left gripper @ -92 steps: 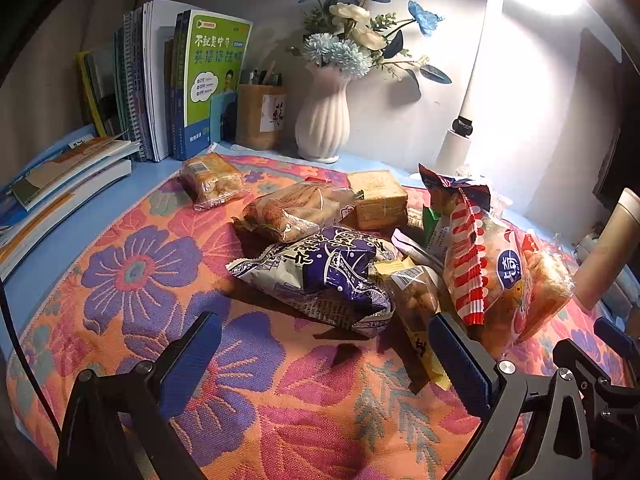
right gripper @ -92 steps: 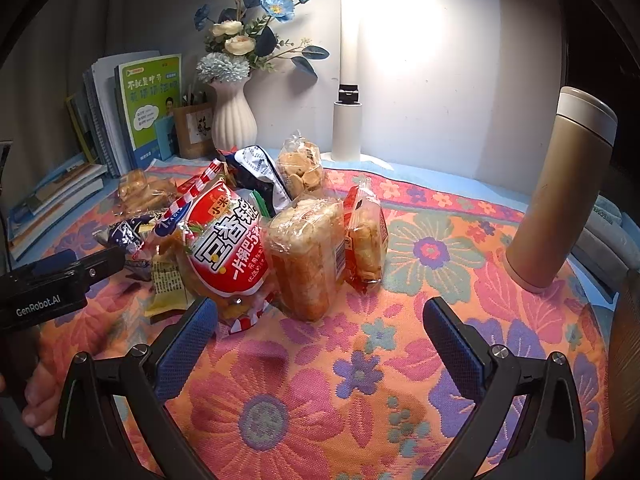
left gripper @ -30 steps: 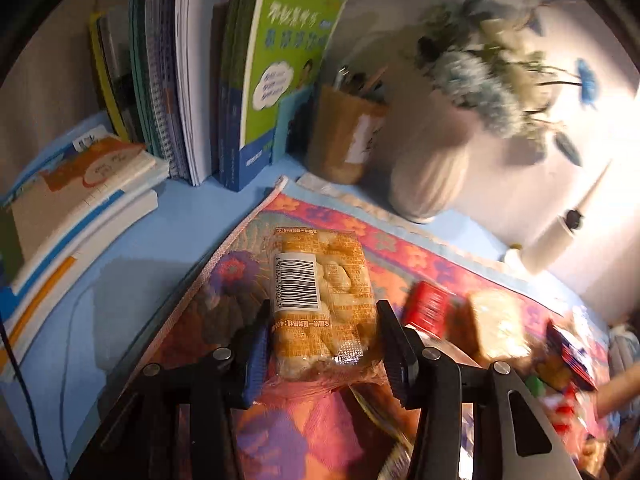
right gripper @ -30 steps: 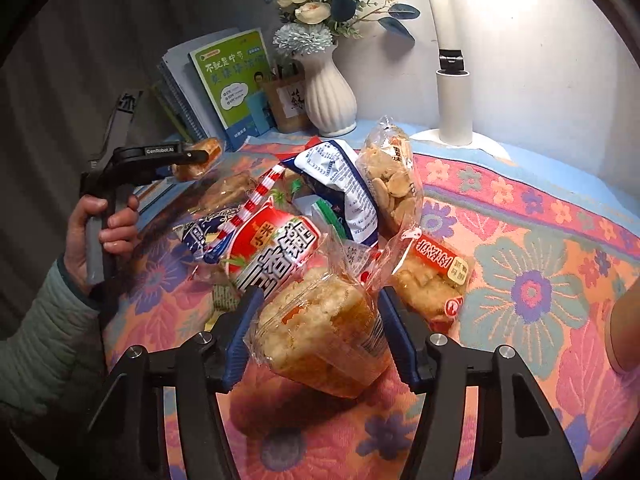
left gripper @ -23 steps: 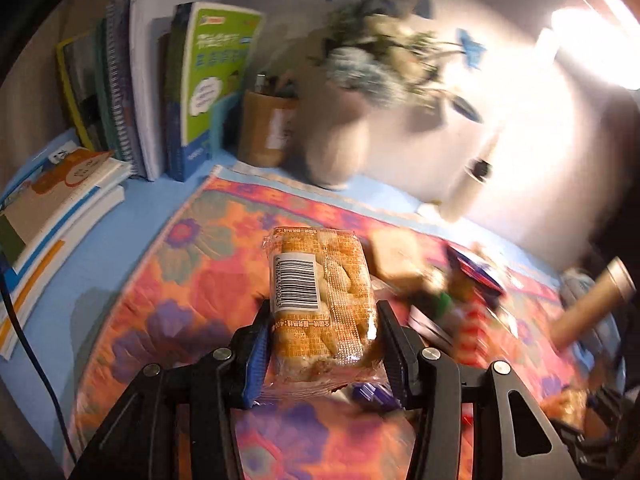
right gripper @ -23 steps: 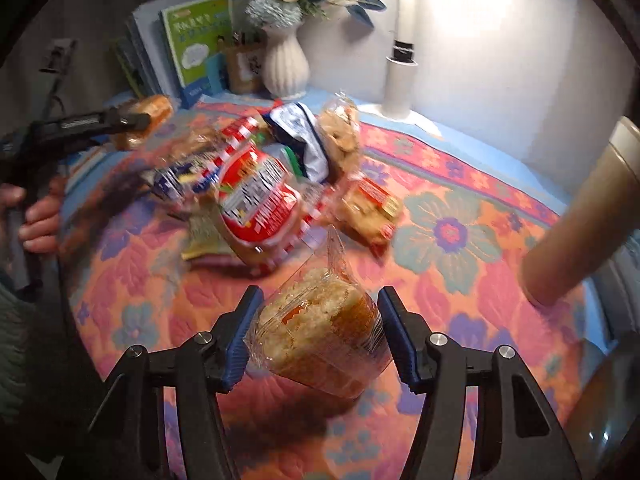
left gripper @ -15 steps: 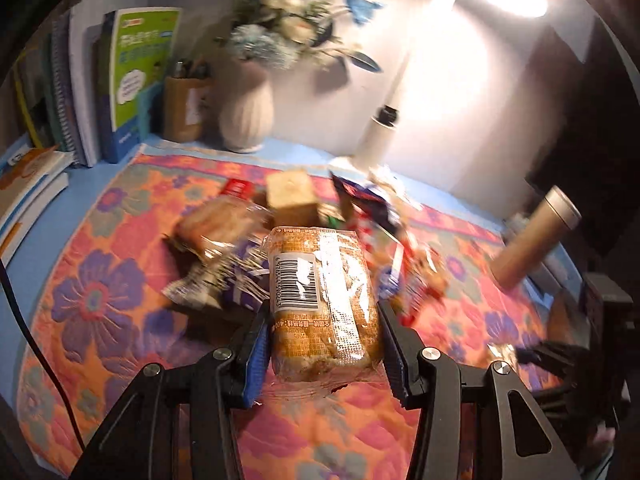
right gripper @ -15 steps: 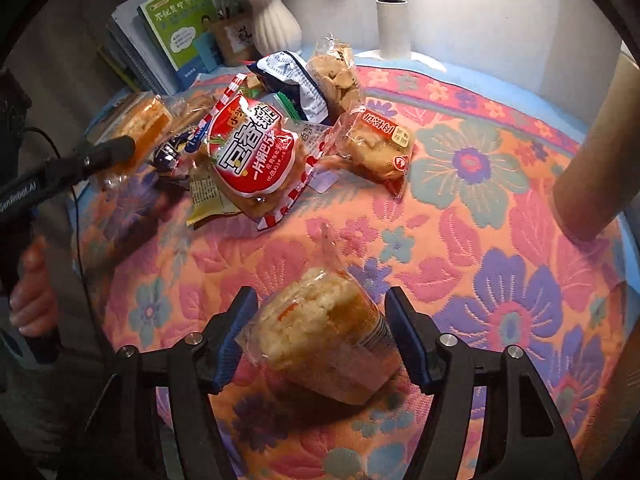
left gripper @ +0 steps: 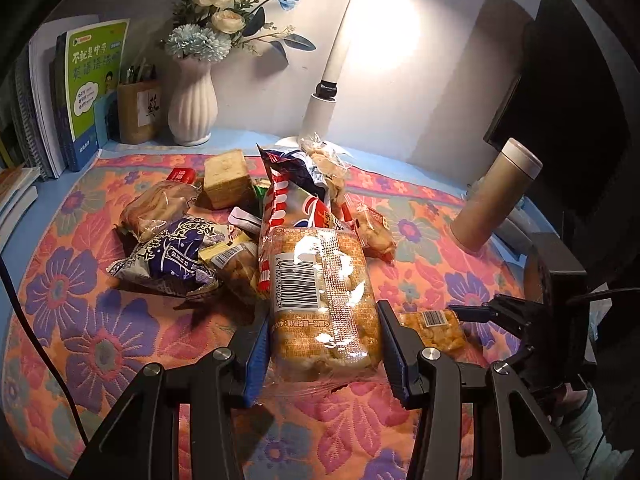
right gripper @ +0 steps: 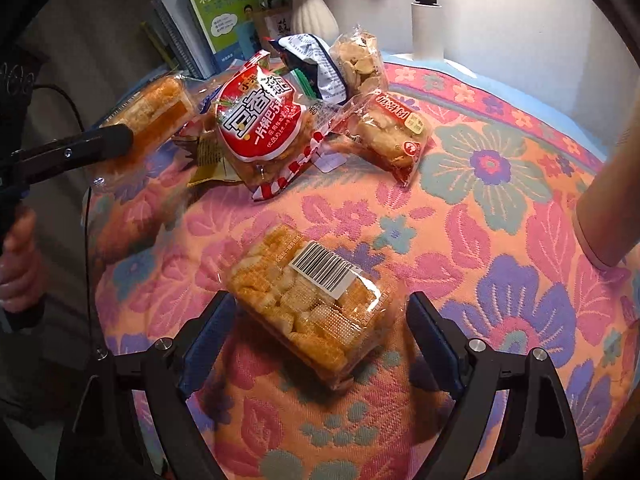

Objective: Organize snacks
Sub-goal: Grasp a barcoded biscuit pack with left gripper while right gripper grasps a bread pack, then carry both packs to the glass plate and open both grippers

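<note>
My left gripper [left gripper: 322, 344] is shut on a clear pack of orange rice crackers [left gripper: 320, 300] with a barcode, held above the floral cloth. It also shows in the right wrist view [right gripper: 152, 116]. My right gripper [right gripper: 320, 340] is open around a similar cracker pack [right gripper: 312, 304] that lies flat on the cloth, fingers apart from it. That pack shows in the left wrist view [left gripper: 434, 330]. A heap of snacks lies behind: a red round-label bag [right gripper: 260, 120], a purple bag [left gripper: 172, 256], a small red-label pack [right gripper: 388, 132].
A tan thermos [left gripper: 496, 200] stands at the right. A white vase with flowers [left gripper: 192, 96], a lamp base [left gripper: 320, 116], a pen holder [left gripper: 138, 112] and upright books [left gripper: 80, 92] line the back wall. The floral cloth [right gripper: 500, 240] covers the table.
My right gripper has opened and its cracker pack now lies on the cloth. My left gripper has carried its pack from the books toward the middle and right.
</note>
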{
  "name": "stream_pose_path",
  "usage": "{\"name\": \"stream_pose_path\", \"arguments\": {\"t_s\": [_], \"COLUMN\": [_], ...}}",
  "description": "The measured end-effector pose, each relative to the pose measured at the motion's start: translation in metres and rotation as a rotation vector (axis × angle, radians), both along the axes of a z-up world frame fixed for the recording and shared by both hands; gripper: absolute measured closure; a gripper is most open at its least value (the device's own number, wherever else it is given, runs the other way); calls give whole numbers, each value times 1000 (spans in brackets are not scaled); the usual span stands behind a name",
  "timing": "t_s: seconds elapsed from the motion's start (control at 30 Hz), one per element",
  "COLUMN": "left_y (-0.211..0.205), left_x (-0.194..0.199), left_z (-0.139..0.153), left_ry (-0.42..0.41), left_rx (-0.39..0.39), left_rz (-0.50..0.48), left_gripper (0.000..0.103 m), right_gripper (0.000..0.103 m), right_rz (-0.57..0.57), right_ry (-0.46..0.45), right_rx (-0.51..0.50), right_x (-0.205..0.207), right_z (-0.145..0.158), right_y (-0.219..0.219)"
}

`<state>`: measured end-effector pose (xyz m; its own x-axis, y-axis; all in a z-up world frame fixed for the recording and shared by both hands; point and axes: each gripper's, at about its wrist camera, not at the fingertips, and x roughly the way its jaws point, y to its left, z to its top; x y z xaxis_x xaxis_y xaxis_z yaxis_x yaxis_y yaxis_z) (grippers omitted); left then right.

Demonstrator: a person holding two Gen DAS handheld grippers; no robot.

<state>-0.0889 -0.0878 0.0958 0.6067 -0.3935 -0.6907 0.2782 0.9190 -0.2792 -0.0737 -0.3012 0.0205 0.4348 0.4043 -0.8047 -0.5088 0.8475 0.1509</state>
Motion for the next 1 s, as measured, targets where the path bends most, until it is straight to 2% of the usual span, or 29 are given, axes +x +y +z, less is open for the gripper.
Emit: {"name": "stream_pose_path", "arguments": {"t_s": [0.2,0.3,0.43,0.6,0.8,1.0], "left_y": [-7,-9,-10,-14,-27,-60], "left_x": [-6,-10,-13,-19,-30,-38], "left_z": [-2,-2,0,6,17,33], "left_ry": [-8,-28,-46,-81,-120,-167], "left_rx": [15,33,45,83,99,112], "left_rz": [-10,12,37,55,45,-13], "left_gripper": [56,56,56,56,56,56], "right_gripper": [16,23,42,47,50,55], "right_rz": [7,-42,-92,-123,-198,-353], "right_ry": [3,-4,-28,-47,-127,-220], "right_rx": [8,12,9,13,42,71], "right_x": [10,8,7,-7,-37,-69], "right_z": [-6,-5,-3,4,33,70], "right_y": [2,1,3,8,-12,-68]}}
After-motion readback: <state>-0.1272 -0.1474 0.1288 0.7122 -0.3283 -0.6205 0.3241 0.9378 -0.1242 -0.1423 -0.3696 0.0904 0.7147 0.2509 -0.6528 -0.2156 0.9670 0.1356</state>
